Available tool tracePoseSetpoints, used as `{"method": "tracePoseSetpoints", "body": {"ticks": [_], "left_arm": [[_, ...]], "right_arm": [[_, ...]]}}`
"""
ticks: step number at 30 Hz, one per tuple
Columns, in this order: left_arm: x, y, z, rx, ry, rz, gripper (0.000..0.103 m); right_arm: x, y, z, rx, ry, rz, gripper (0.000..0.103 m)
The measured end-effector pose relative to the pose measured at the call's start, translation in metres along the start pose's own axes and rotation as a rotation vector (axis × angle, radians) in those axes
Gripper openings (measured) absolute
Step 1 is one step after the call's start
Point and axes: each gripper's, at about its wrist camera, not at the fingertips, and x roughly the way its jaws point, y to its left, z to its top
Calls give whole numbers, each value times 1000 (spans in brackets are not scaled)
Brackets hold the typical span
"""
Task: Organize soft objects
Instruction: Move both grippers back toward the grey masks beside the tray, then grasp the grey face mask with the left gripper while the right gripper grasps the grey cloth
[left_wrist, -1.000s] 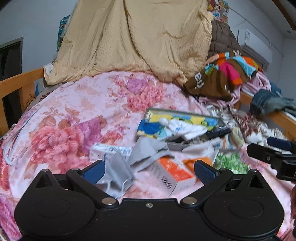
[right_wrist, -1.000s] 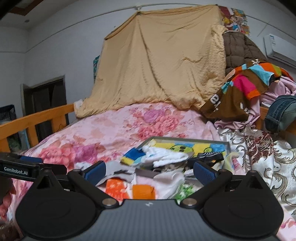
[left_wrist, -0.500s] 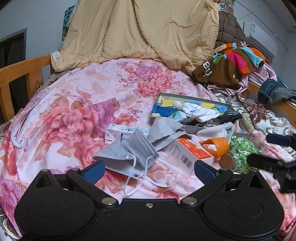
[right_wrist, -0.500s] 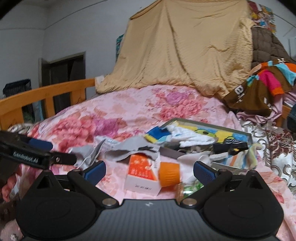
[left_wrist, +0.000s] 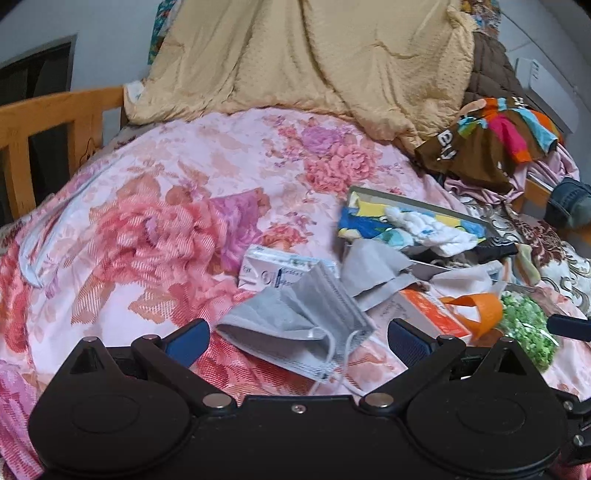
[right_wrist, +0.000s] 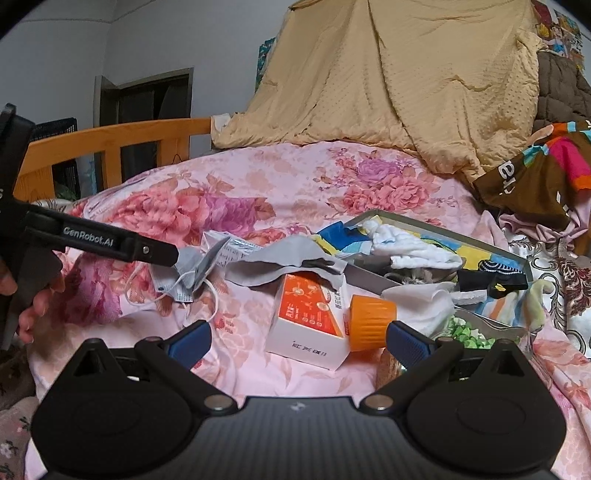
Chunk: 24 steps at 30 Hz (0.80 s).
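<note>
- Since half a second ago the left hand-held gripper (left_wrist: 297, 339) has pushed forward, so the grey face mask (left_wrist: 295, 317) now lies between its blue fingertips (left_wrist: 186, 339), which stand wide apart and close on nothing.
- Seen from the right wrist, the left hand-held gripper's dark arm reaches to the mask's (right_wrist: 192, 267) crumpled edge; whether it touches cannot be told.
- Right hand-held gripper (right_wrist: 297, 339) is also spread apart, empty, hovering just short of the orange-and-white carton (right_wrist: 308, 317).
- That mask is pleated, soft non-woven cloth with white elastic ear loops; it rests on the flowered bedspread (left_wrist: 147, 221), overlapping a small white paper box (left_wrist: 273, 267) behind it.
- Beyond the mask, to its right, a second grey mask (left_wrist: 373, 262) drapes over the near rim of a shallow rectangular tray (left_wrist: 424, 206).
- Beyond the mask, white knitted socks (left_wrist: 432, 232) lie bunched in the tray on a blue-and-yellow printed cloth (left_wrist: 364, 223).
- Right of the mask sit the rigid carton (left_wrist: 428, 314) and a ribbed orange cap (right_wrist: 371, 321), the cap touching the carton.
- Left of the mask the quilted bedspread is open up to the wooden bed rail (left_wrist: 55, 110).
- Far behind the mask, a dotted tan blanket (left_wrist: 314, 55) hangs in folds.
</note>
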Motion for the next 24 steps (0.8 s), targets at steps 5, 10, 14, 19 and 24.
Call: {"method": "tracePoseSetpoints", "body": {"ticks": [5,10,14,19,24], "left_arm": [[20,10,-2,-12,32,-21,102],[37,17,-6,-22,51,-82,102],[45,17,-9,-9,47,-124,102],[49,21,-10,-27,33,-155,102],[51,27,-13,-47,30,-174,102]], "right_arm": [[8,2,-2,-5,-4,-24,103],[17,-2,-3,25,-12,-43,103],[26,-6,-4,38,-9,-60,103],[43,-9,9,60,-46,-74,103],[77,-17,39,96,-68,-83,103]]}}
